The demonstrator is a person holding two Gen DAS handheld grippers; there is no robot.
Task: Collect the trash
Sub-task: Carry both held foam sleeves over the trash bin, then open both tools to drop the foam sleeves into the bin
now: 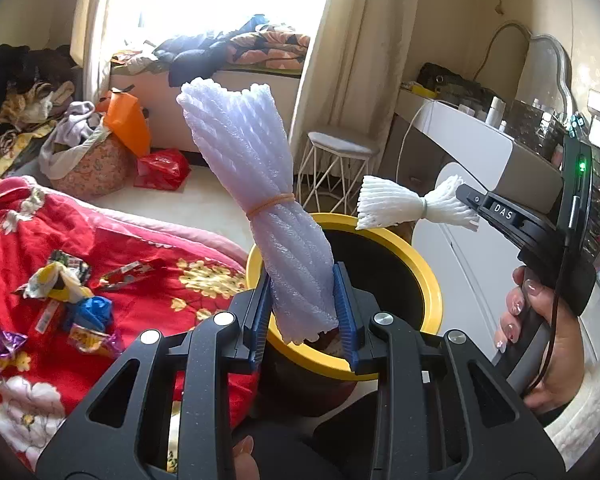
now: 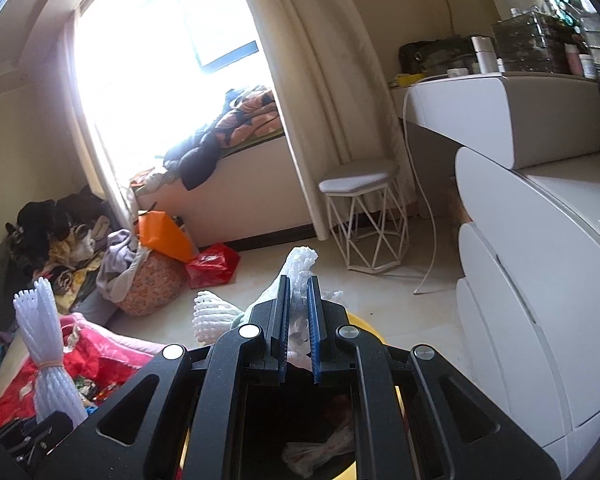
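My left gripper (image 1: 306,316) is shut on a pale lilac foam-net bundle (image 1: 252,176) tied with an orange rubber band; the bundle stands upright over the near rim of a yellow-rimmed trash bin (image 1: 428,276). My right gripper (image 1: 466,204) is shut on a white foam net (image 1: 396,204), held sideways over the bin's far rim. In the right wrist view that gripper (image 2: 299,300) pinches the white foam net (image 2: 300,264) above the bin (image 2: 364,322), which holds crumpled trash. The lilac bundle (image 2: 44,344) shows at the left there.
A red floral quilt (image 1: 140,248) at the left carries several wrappers (image 1: 60,280). Beyond it stand a fabric basket (image 1: 96,164), a red bag (image 1: 162,168), a wire stool (image 1: 340,160) and a white dresser (image 2: 540,264). A hand (image 1: 548,332) grips the right tool's handle.
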